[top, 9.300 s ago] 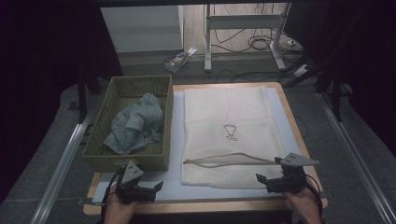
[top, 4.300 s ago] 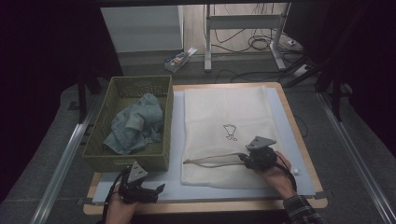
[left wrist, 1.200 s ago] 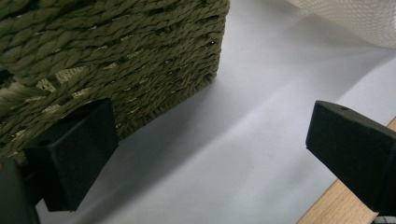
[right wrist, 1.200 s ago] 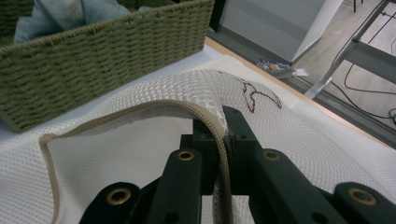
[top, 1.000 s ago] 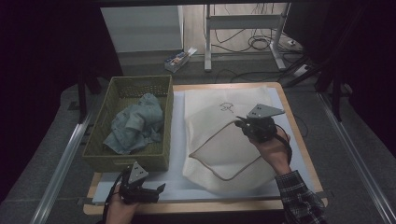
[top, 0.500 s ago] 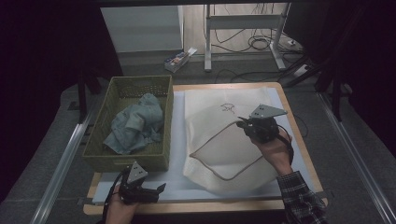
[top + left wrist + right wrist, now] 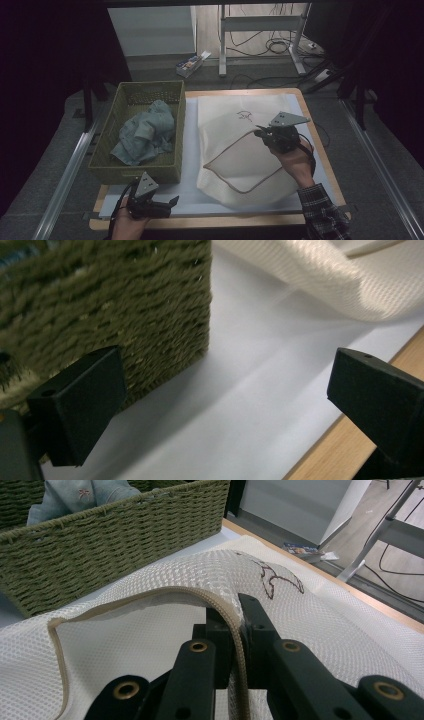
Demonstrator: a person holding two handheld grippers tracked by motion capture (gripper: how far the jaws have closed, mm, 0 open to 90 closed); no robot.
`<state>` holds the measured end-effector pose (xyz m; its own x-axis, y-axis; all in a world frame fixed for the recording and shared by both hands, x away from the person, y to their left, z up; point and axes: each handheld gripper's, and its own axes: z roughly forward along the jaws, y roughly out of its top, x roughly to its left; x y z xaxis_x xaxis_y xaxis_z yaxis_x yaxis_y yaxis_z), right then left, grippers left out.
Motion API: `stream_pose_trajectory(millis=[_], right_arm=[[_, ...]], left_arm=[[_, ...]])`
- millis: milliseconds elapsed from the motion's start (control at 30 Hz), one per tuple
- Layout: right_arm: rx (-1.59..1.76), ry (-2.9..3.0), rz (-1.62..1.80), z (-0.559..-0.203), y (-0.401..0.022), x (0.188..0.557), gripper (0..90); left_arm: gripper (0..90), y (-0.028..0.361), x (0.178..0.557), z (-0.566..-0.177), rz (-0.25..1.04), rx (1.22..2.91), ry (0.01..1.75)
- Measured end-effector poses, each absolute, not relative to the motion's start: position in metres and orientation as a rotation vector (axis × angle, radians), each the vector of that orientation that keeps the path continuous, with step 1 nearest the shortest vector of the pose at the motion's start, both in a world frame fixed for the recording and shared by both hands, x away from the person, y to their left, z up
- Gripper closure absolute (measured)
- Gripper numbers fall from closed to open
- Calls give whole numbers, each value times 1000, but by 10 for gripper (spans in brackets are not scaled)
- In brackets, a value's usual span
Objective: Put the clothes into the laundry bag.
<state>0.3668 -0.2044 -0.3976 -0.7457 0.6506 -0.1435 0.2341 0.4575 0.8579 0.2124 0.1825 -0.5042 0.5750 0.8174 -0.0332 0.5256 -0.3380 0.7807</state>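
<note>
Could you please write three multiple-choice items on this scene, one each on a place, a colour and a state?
1. Where is the blue-green cloth?
A. in the woven basket
B. on the mesh bag
C. on the floor

2. What colour is the trim along the mesh bag's open edge?
A. red
B. tan
C. black

3. How do the right gripper's jaws stand?
A. wide open above the bag
B. shut on the basket rim
C. shut on the bag's trimmed edge

Answers: 1 A, the cloth lies crumpled inside the basket in the high view. 2 B, the right gripper view shows a tan band on white mesh. 3 C, both black jaws pinch the trim between them.
</note>
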Motion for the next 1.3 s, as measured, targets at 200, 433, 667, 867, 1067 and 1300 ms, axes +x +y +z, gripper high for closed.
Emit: stream_pose_trajectory(millis=[200,433,667,867,1067,1300], right_arm=[[749,2252,1225,-397,-206,367,834],[753,2253,1223,-397,-206,367,834],[757,2255,1223,-398,-206,368,833],[760,2259,1219,-398,-206,369,832],[764,2257,1222,-398,-208,369,831],[764,2262,1218,-398,-208,370,830]], left_arm=[[22,182,209,-492,496,2015,1049],[21,183,208,-479,495,1988,1030],[22,187,210,-464,490,1956,1022],[9,194,217,-453,464,1943,1055],[0,199,224,-447,449,1942,1085],[0,205,232,-438,456,1934,1097]])
